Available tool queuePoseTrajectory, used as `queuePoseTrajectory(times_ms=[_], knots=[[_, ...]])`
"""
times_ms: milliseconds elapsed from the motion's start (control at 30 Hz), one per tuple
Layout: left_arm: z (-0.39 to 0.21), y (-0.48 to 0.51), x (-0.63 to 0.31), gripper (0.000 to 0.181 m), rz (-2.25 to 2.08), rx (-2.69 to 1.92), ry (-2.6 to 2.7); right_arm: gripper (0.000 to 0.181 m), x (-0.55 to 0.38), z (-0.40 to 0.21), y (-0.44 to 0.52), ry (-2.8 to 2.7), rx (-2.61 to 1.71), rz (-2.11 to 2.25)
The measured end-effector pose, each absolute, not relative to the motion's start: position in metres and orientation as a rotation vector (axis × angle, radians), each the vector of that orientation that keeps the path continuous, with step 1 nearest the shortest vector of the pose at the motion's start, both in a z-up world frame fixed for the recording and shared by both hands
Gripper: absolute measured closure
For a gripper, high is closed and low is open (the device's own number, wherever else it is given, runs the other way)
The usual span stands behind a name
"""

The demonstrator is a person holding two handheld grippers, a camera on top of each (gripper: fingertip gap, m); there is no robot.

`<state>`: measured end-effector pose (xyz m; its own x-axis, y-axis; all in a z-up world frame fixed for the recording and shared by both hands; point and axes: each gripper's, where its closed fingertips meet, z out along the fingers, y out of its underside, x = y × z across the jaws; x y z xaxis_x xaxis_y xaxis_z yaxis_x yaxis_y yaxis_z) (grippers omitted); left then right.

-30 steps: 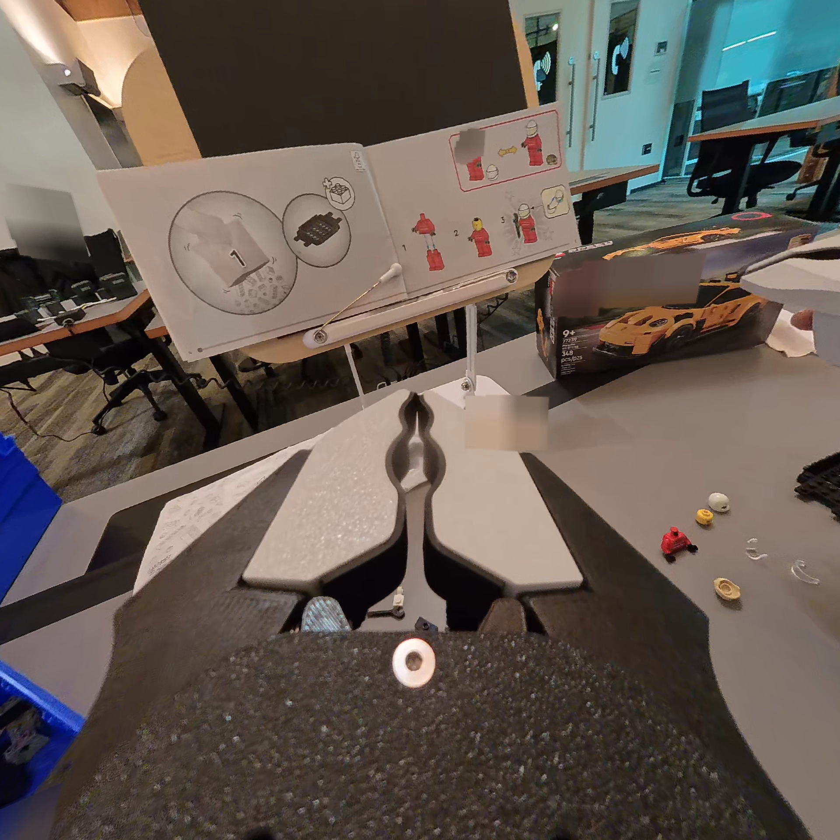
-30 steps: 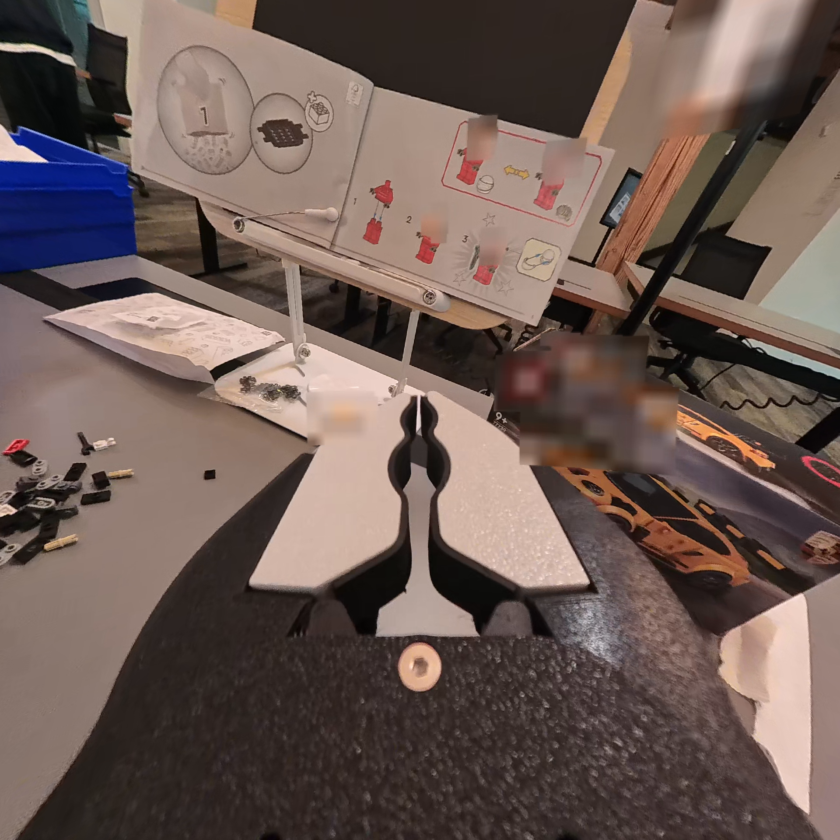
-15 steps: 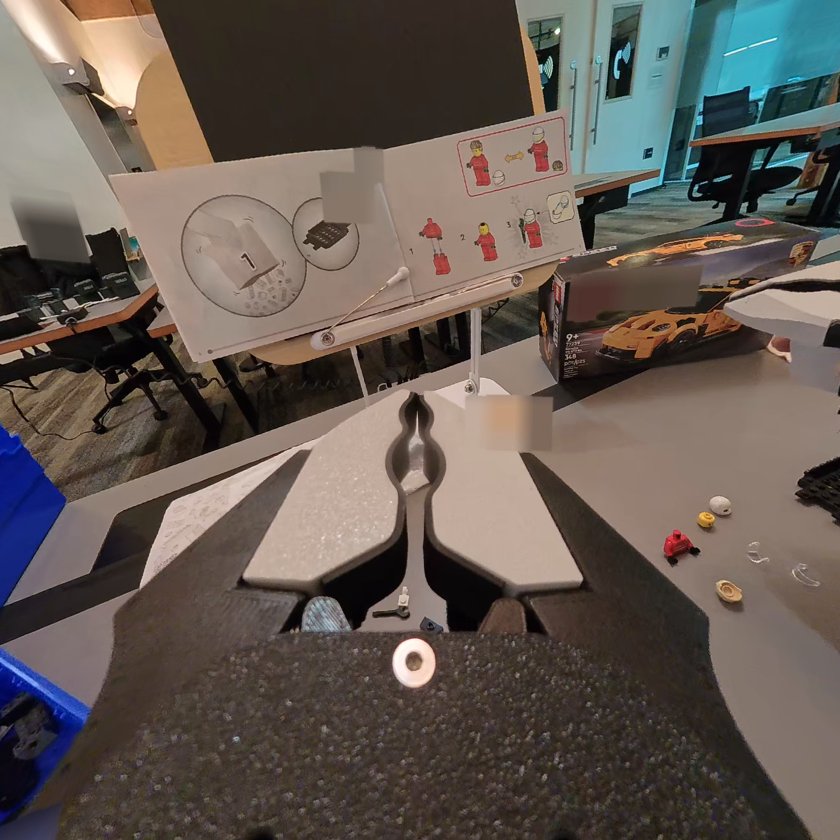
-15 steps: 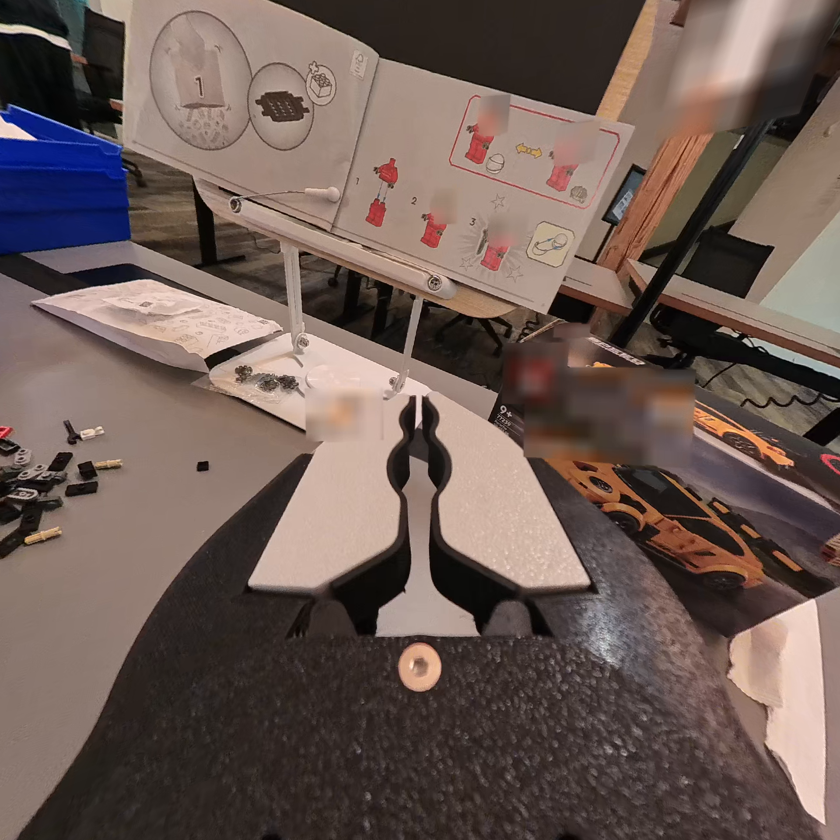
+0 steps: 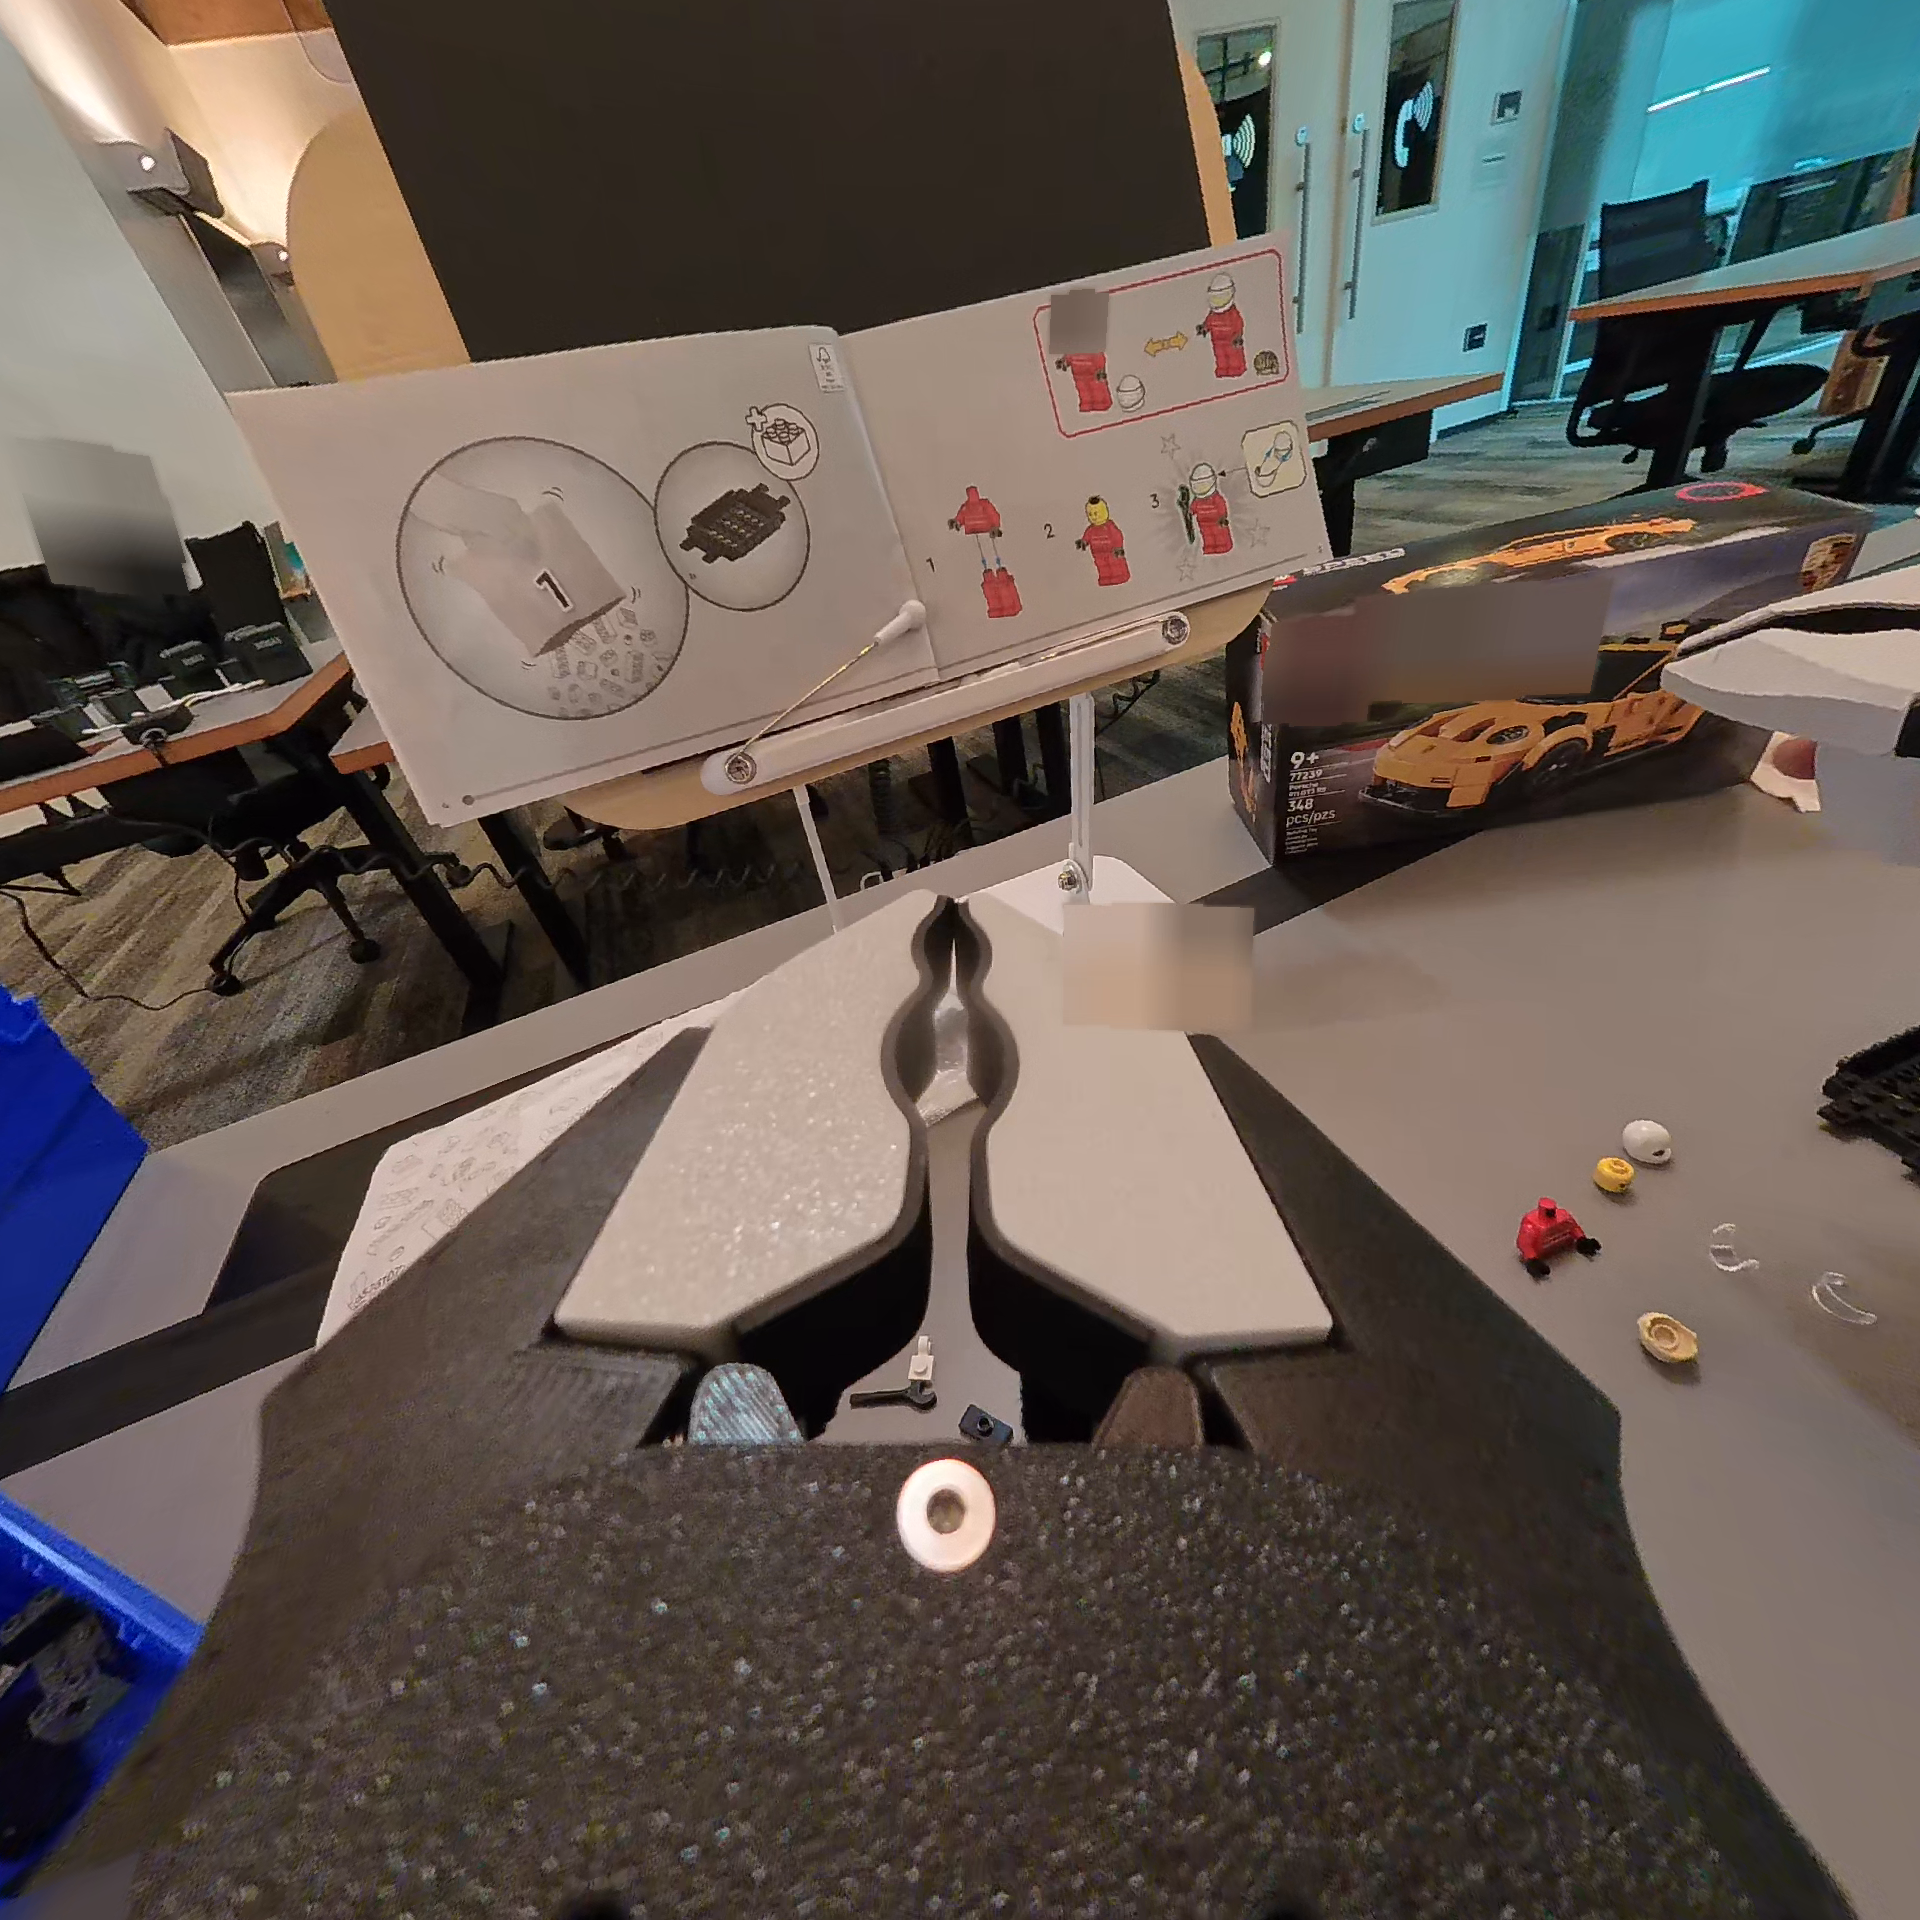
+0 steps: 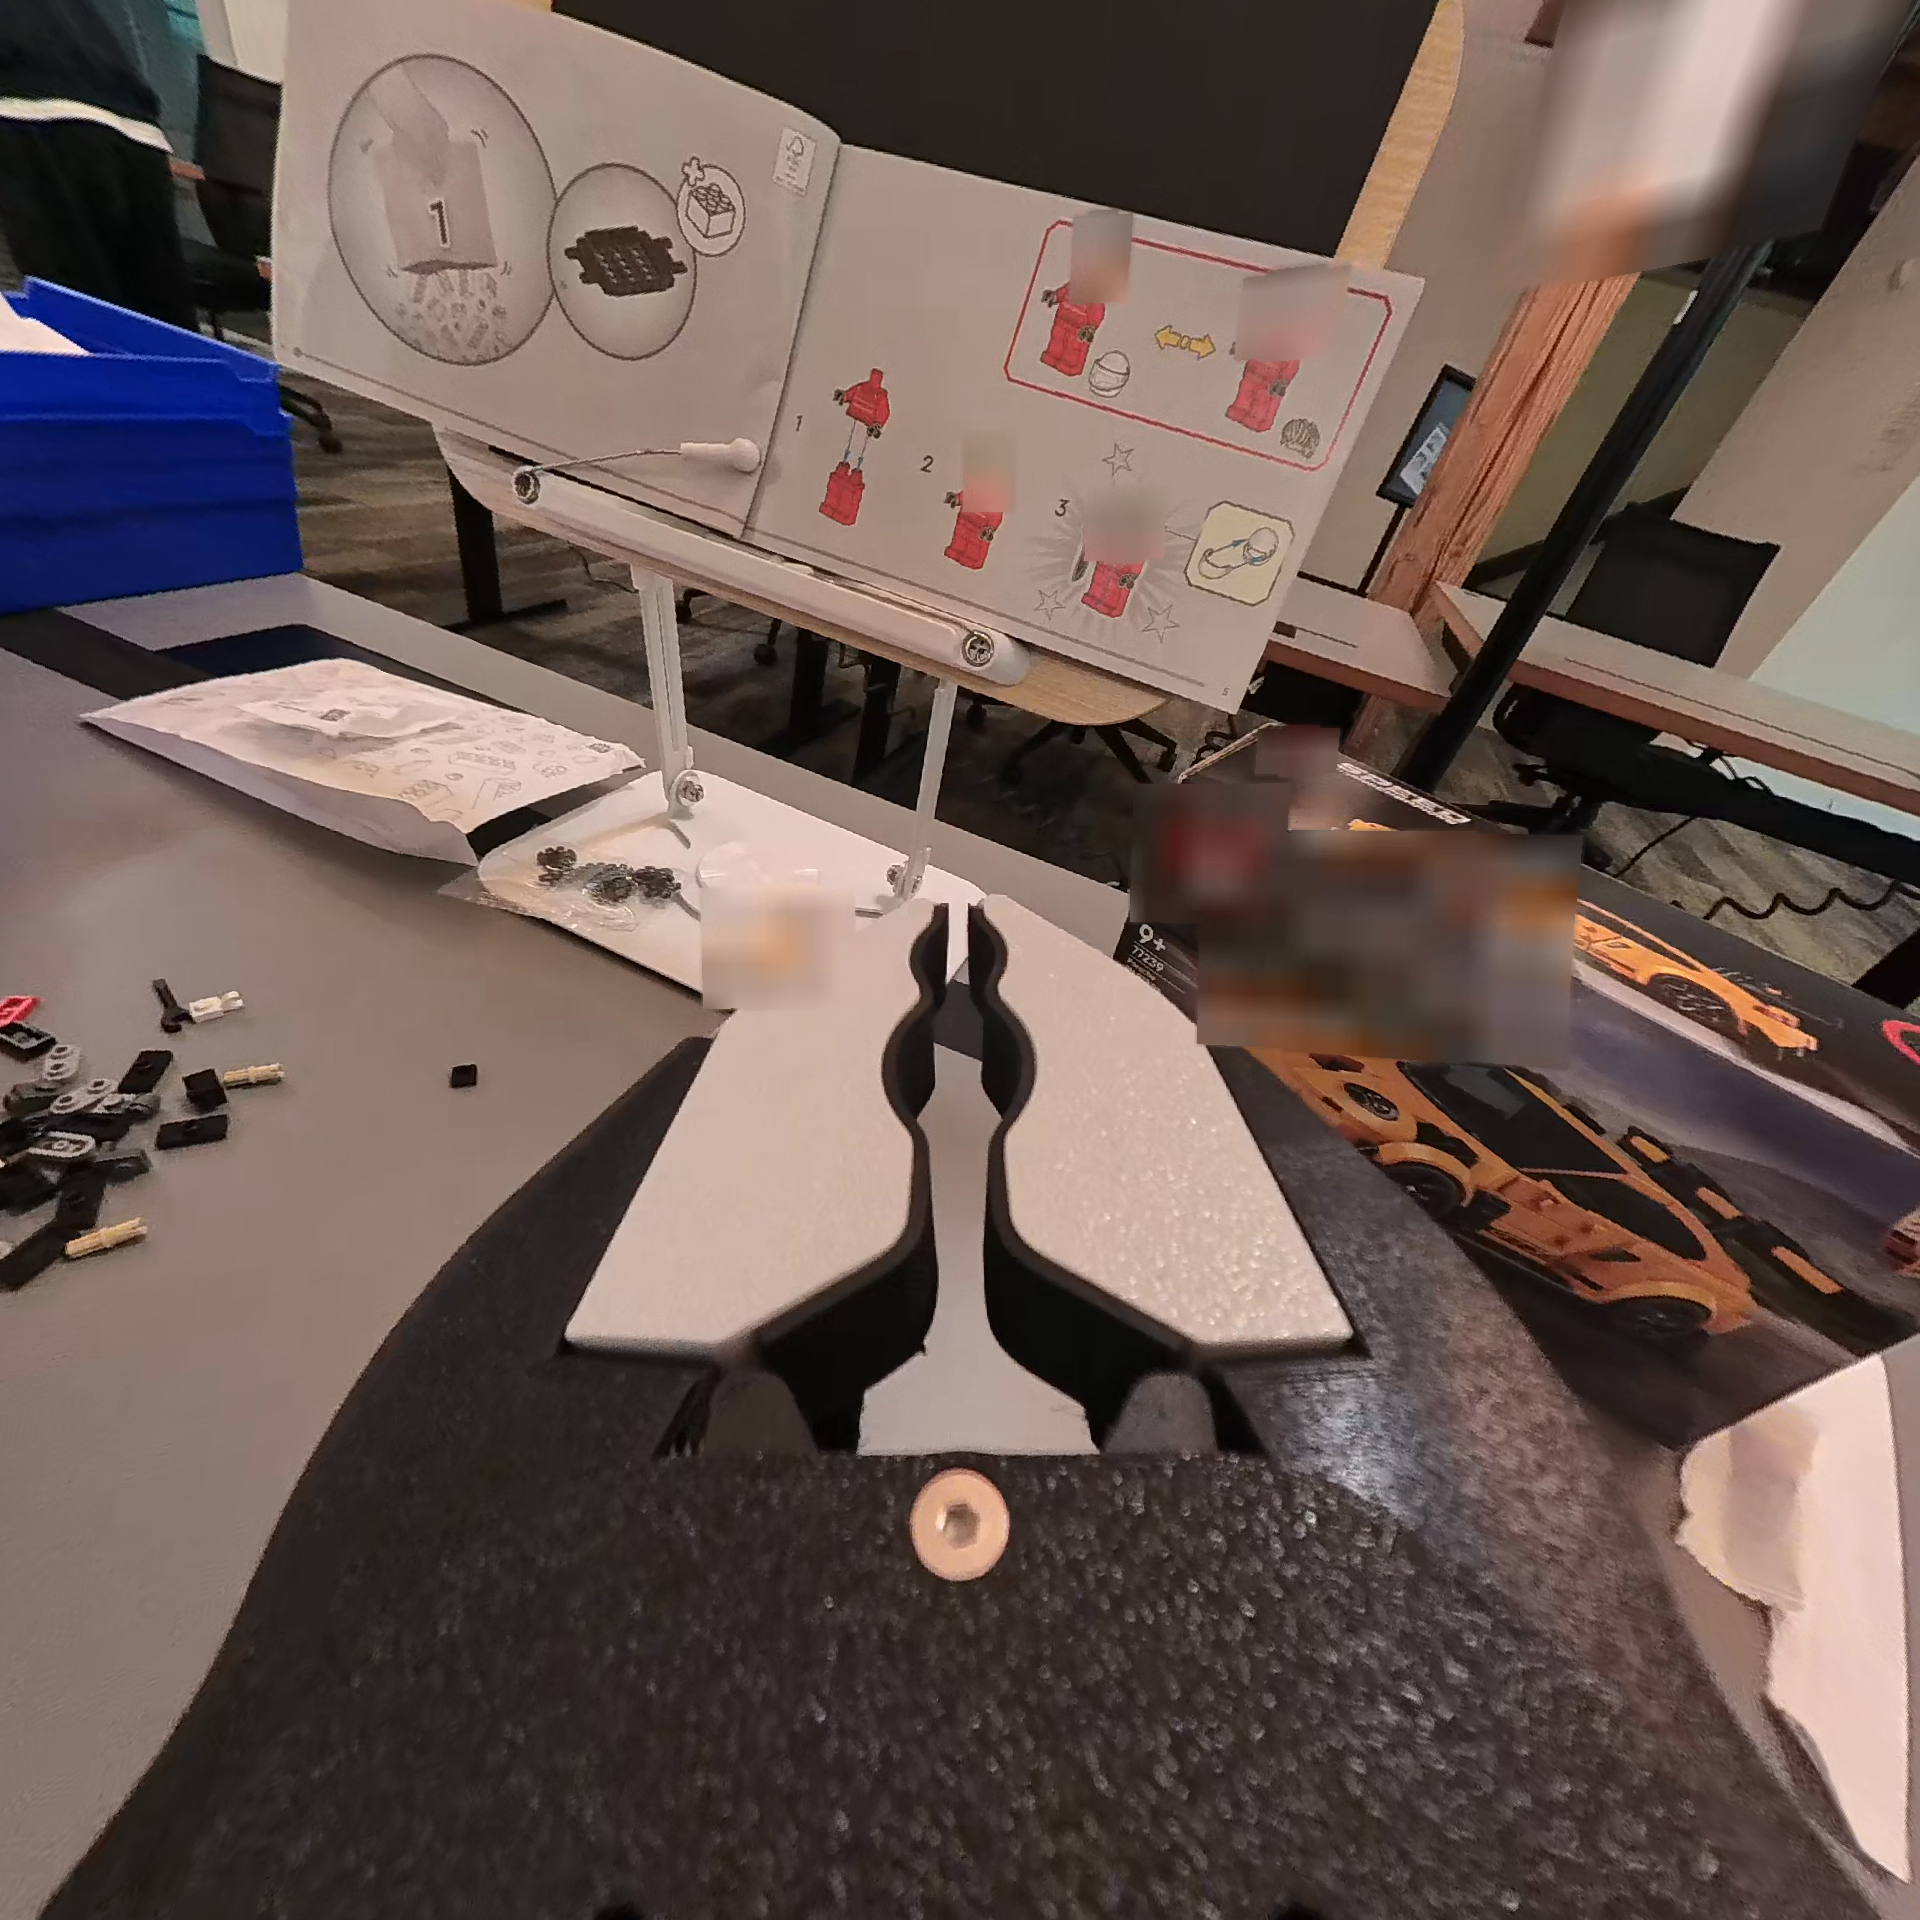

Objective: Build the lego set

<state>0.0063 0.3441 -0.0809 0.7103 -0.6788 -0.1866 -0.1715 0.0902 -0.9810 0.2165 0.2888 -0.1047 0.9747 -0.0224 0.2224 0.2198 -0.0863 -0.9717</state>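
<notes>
Left wrist view: both hand-held grippers closed, empty, facing instruction booklet (image 5: 790,540)

Blue bins (image 6: 135,436) at table (image 6: 312,1299) edge; office chairs (image 5: 1704,301) and desks (image 5: 208,727) behind (some blurred).

The right gripper (image 6: 956,914) is held above the grey table (image 6: 312,1299), with its two fingers almost together and nothing between them. Behind it an open instruction booklet (image 6: 790,343) rests on a white stand (image 6: 748,582). To the left lie small loose pieces (image 6: 94,1112) and a white paper bag (image 6: 364,758). To the right lies the box (image 6: 1558,1164) with an orange car on it.
</notes>
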Motion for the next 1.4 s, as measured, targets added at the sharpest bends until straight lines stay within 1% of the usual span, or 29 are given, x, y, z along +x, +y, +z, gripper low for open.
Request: queuePoseTrajectory(times_ms=[233, 500, 833, 1400], knots=[[-0.079, 0.346, 0.003, 0.181, -0.419, -1.458, 0.737, 0.178, 0.220, -0.103, 0.288, -0.147, -1.642, -0.211], [-0.074, 0.354, -0.009, 0.181, -0.419, -1.473, 0.688, 0.178, 0.245, -0.087, 0.280, -0.083, -1.607, -0.241], [-0.105, 0.344, 0.016, 0.181, -0.416, -1.505, 0.743, 0.179, 0.256, -0.083, 0.273, -0.052, -1.594, -0.235], [-0.116, 0.334, 0.029, 0.181, -0.467, -1.512, 0.765, 0.178, 0.223, -0.116, 0.286, -0.144, -1.647, -0.202]])
